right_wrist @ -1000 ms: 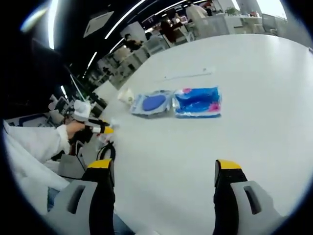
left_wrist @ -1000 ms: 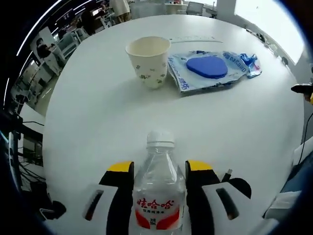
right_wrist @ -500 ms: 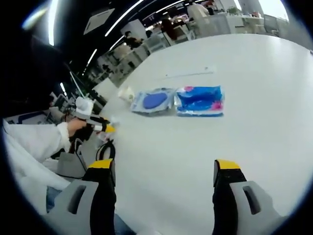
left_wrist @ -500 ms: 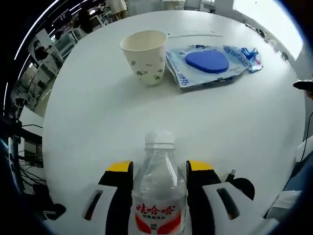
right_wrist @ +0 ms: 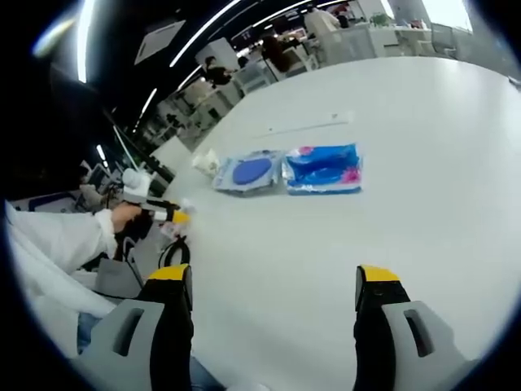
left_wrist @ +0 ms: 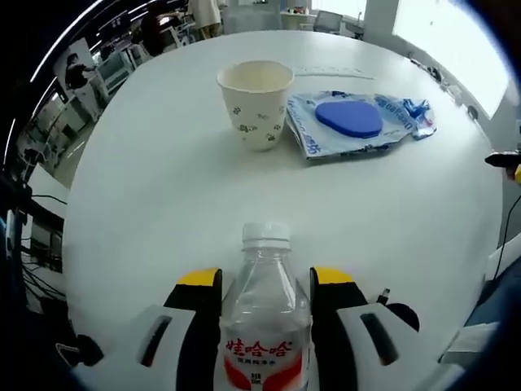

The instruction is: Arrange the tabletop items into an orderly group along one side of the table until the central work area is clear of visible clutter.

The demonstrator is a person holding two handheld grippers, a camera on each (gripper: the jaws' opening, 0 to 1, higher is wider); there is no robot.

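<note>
Bottle in hand, group ahead

Our left gripper (left_wrist: 260, 285) clamps the upright clear bottle (left_wrist: 262, 318), white cap up; the cup (left_wrist: 255, 104) and 2 packets (right_wrist: 285, 171) lie straight ahead across the table (left_wrist: 163, 204). Our right gripper (right_wrist: 273, 285) hangs wide, holding nothing, farther off.

My yellow-tipped black fingers (left_wrist: 200, 287) flank a clear bottle (left_wrist: 264, 314) with a white cap and red-and-white label. Beyond it, on the white surface (left_wrist: 163, 179), a cream cup (left_wrist: 255, 103) printed with small green sprigs, then a blue-and-white packet (left_wrist: 358, 120).
</note>
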